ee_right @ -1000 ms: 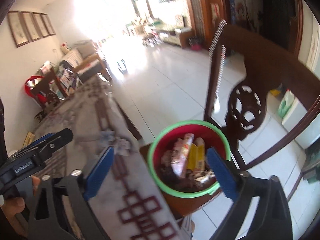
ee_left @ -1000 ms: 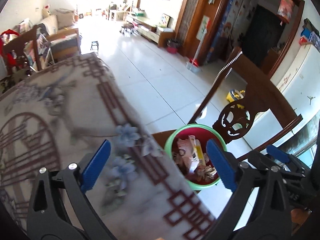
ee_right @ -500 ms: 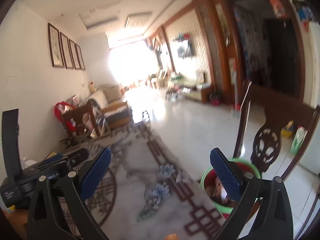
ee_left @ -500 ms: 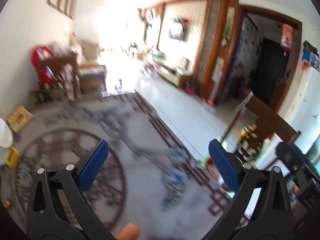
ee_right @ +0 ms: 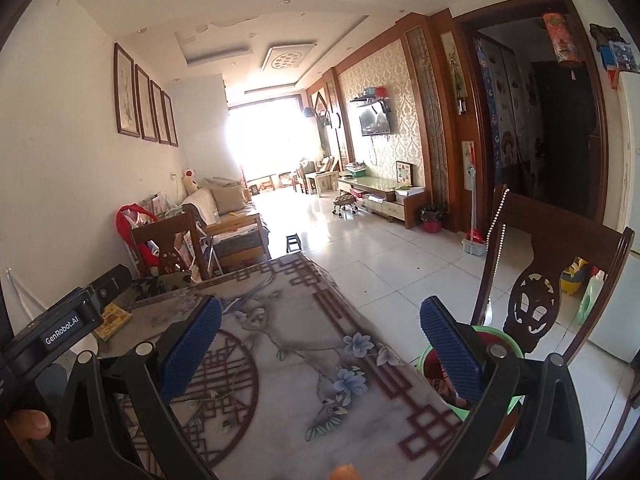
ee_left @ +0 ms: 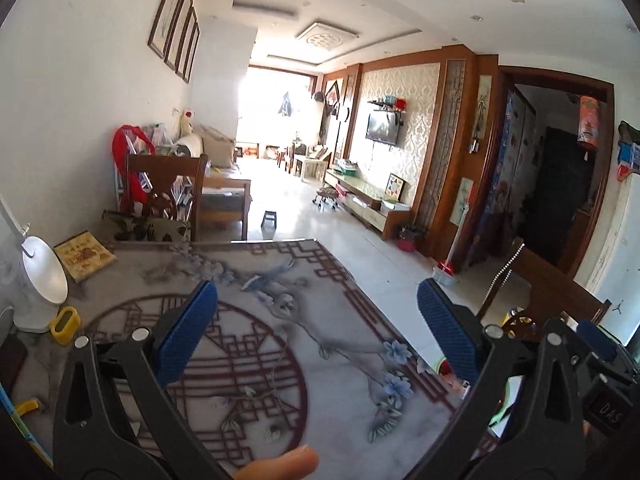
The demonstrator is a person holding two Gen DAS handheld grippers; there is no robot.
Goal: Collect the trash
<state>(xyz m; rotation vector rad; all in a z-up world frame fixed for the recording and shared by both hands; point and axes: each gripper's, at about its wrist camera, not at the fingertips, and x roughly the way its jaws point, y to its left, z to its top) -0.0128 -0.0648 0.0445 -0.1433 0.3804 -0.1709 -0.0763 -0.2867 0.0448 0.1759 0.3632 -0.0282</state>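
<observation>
Fingers [ee_right: 452, 344] half hiding green bin [ee_right: 514, 394]

Left gripper [ee_left: 316, 332] and right gripper [ee_right: 320, 344] both fill the lower frame, blue-padded fingers [ee_right: 192, 348] spread wide, nothing between them.

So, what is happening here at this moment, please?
A person holds a two-finger gripper in each hand over a table with a patterned cloth. The left gripper and the right gripper are both open and hold nothing. A green-rimmed bin with wrappers inside sits on a wooden chair at the table's right edge. No loose trash shows on the cloth between the fingers.
</observation>
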